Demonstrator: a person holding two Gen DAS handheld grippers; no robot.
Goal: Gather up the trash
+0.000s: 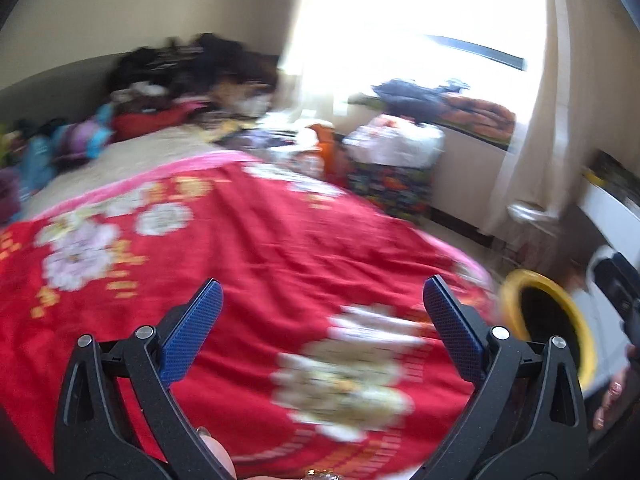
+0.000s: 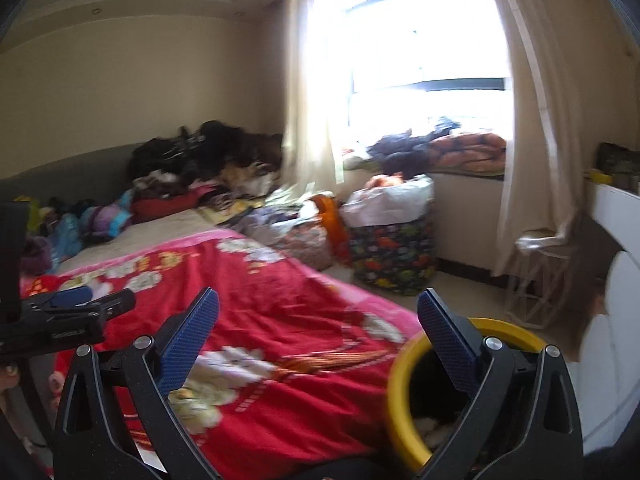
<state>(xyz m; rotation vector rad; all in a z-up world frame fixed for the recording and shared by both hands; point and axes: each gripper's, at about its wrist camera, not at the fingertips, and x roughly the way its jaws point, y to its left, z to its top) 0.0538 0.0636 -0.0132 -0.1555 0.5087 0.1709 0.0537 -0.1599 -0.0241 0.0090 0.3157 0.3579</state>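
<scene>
A yellow-rimmed bin (image 2: 396, 392) with a dark inside stands on the floor beside the bed, just under my right gripper (image 2: 318, 300); pale crumpled bits lie at its bottom. In the left wrist view the same bin (image 1: 508, 292) shows at the right edge. My left gripper (image 1: 324, 288) hangs open over the red flowered blanket (image 1: 248, 264), nothing between its blue pads. The right gripper is open too and holds nothing. The other gripper's black body (image 2: 68, 320) shows at the left of the right wrist view. Both views are motion-blurred.
A pile of clothes (image 2: 200, 156) covers the bed's far end. A patterned bag (image 2: 394, 256) stuffed with white plastic stands by the window wall, with an orange item (image 2: 332, 216) beside it. Curtains (image 2: 532, 160) hang at the right, above a white wire stand (image 2: 536, 288).
</scene>
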